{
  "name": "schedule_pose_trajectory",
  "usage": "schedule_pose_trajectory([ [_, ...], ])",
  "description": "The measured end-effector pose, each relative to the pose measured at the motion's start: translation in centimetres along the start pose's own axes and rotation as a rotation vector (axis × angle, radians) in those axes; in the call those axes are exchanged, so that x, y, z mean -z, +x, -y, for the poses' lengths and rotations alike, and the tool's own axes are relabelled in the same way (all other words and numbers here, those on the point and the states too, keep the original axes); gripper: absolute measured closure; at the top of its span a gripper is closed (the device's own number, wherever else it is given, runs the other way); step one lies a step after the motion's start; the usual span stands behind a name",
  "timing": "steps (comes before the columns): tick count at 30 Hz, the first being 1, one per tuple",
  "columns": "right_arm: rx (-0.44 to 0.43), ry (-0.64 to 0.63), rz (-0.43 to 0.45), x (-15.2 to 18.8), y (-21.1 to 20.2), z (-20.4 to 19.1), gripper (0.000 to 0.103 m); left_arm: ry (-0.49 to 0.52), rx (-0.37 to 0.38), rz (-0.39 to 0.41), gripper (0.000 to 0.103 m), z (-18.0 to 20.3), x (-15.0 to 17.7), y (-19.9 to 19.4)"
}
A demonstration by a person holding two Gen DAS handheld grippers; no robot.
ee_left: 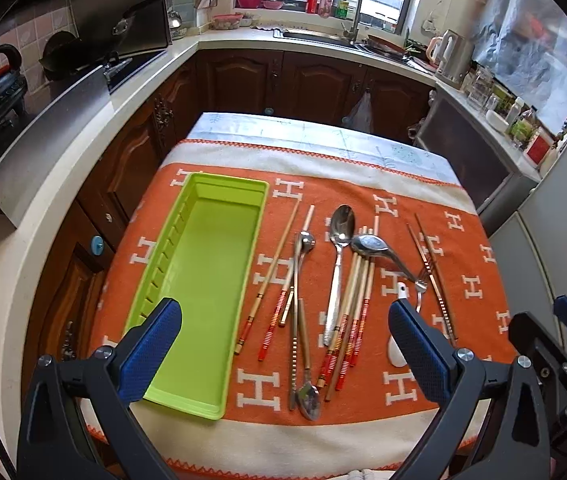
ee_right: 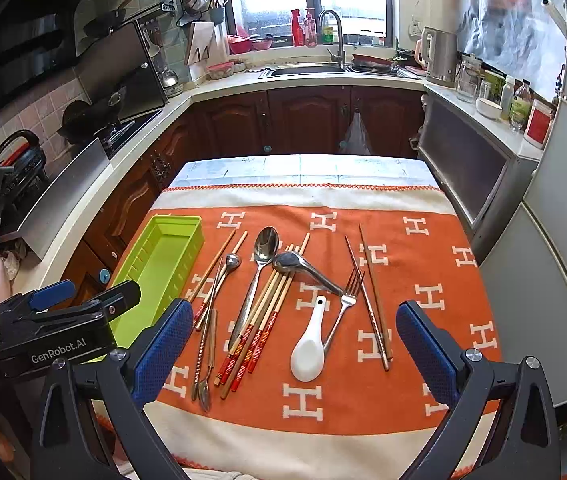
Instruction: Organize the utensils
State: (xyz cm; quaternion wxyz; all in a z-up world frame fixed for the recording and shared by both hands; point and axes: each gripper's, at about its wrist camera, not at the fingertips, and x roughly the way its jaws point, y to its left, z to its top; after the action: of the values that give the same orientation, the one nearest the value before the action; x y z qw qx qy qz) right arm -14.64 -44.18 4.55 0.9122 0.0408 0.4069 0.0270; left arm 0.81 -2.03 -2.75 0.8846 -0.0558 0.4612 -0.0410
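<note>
Presently both grippers hang above the near edge of the cloth (ee_right: pixel 363 412), jaws spread wide, nothing held. Left gripper (ee_left: pixel 283 344) is over the tray's near end; right gripper (ee_right: pixel 295 344) over the utensils. The tray (ee_left: pixel 203 280), green and empty, lies at the cloth's left side. Right of the tray lie, loosely heaped: chopsticks (ee_right: pixel 259 320), a big spoon (ee_right: pixel 261 264), a ladle (ee_right: pixel 303 268), a fork (ee_right: pixel 347 300), a white spoon (ee_right: pixel 307 352), then metal chopsticks (ee_right: pixel 371 300) farthest from the tray.

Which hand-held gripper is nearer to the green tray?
Left. The left hand-held gripper hangs over the green tray's near end; the right hand-held gripper is further right, above the utensils.
</note>
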Motion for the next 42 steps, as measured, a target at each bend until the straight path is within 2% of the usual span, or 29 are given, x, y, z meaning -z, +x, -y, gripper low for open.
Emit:
schedule_pose_trajectory([
  [9, -0.009, 0.004, -0.005, 0.1, 0.6, 0.2, 0.0, -0.022, 0.025, -0.002, 0.001, 0.1, -0.3, 0.0],
  [32, -0.015, 0.008, -0.003, -0.1, 1.0, 0.3, 0.0, 0.022, -0.022, -0.009, 0.001, 0.9, -0.3, 0.2],
  [42, 0.001, 0.021, -0.003, 0.2, 0.7, 0.8, 0.0, 0.034, -0.008, -0.014, 0.001, 1.0, -0.7, 0.5],
])
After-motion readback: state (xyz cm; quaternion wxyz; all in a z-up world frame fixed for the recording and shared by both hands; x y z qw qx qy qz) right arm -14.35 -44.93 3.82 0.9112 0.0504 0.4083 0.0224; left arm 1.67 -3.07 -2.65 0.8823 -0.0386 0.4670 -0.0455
